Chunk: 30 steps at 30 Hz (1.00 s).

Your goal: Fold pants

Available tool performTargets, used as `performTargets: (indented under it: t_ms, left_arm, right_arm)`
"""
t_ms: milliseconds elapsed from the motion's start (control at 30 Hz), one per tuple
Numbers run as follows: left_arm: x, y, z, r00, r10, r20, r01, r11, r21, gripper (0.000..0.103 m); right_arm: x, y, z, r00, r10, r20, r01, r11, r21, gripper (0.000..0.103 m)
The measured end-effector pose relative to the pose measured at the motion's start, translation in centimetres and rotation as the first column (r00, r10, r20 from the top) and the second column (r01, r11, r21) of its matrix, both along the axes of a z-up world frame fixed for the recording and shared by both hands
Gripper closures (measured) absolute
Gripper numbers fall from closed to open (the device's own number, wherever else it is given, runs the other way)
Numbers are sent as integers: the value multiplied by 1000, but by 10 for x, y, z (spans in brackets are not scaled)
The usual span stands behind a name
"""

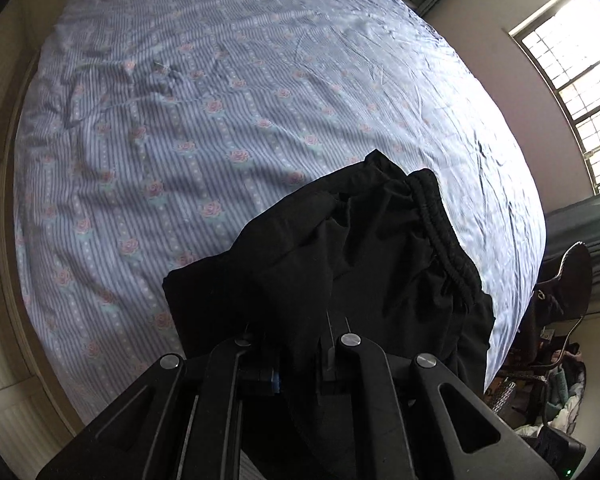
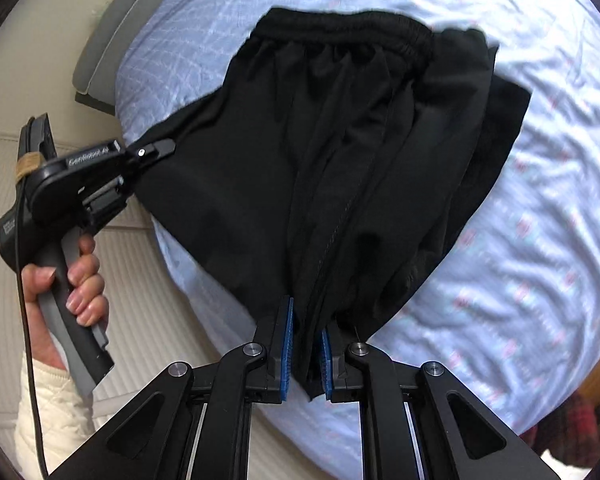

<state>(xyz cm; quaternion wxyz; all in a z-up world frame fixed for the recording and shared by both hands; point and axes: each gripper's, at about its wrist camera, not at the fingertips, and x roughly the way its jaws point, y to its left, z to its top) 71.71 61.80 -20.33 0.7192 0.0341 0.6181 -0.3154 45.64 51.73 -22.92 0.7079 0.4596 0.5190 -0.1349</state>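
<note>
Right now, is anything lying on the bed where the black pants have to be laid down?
Nothing visible does. Both tools are shut on the black pants: the right tool and the left tool. The striped floral sheet beyond the pants shows only wrinkles, with no other items on it.

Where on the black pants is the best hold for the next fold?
Judging by pose, the elastic waistband: it lies flat and exposed at the far end of the pants, so come down from above at its two corners. Both the left gripper and right gripper already pinch the near edge.
</note>
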Motion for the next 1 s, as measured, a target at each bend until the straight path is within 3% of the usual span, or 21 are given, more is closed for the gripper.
performTargets:
  t_ms: [100, 200, 267, 333, 400, 467, 533, 700, 833, 1000]
  left_arm:
    - [3, 2, -4, 1000, -11, 3, 11, 1000, 22, 90]
    - [6, 1, -13, 1000, -16, 20, 14, 996, 91, 85]
    - [10, 5, -16, 997, 24, 68, -35, 984, 172, 67]
    - [15, 15, -16, 985, 104, 136, -138, 953, 271, 57]
    - [13, 25, -6, 960, 156, 234, -230, 915, 332, 53]
    - [4, 33, 7, 931, 149, 333, -274, 887, 371, 45]
    - [-14, 38, 25, 902, 119, 415, -296, 870, 394, 44]
    - [-73, 42, 64, 878, 30, 478, -225, 906, 358, 35]
    - [-138, 30, 93, 874, 12, 486, -179, 937, 300, 26]
    - [-219, -10, 124, 867, -20, 498, -122, 960, 251, 16]
  right_arm:
    - [4, 11, -6, 1000, 25, -1, -25, 999, 29, 90]
    - [6, 22, -13, 999, 51, 5, -51, 997, 53, 90]
    - [5, 22, -18, 999, 52, -10, -51, 998, 43, 89]
    - [0, 18, -19, 999, 40, -36, -39, 999, 32, 88]
    - [-2, 11, -18, 997, 34, -65, -33, 999, 11, 82]
    - [-10, -5, -11, 996, 5, -88, -8, 999, -34, 62]
    - [-17, -16, 2, 997, 11, -77, -18, 995, -97, 54]
    - [-35, -56, 48, 992, 125, -29, -128, 944, -303, 37]
    - [-49, -87, 88, 965, 261, 1, -231, 857, -461, 28]
    - [-88, -125, 133, 932, 359, 47, -276, 789, -549, 20]
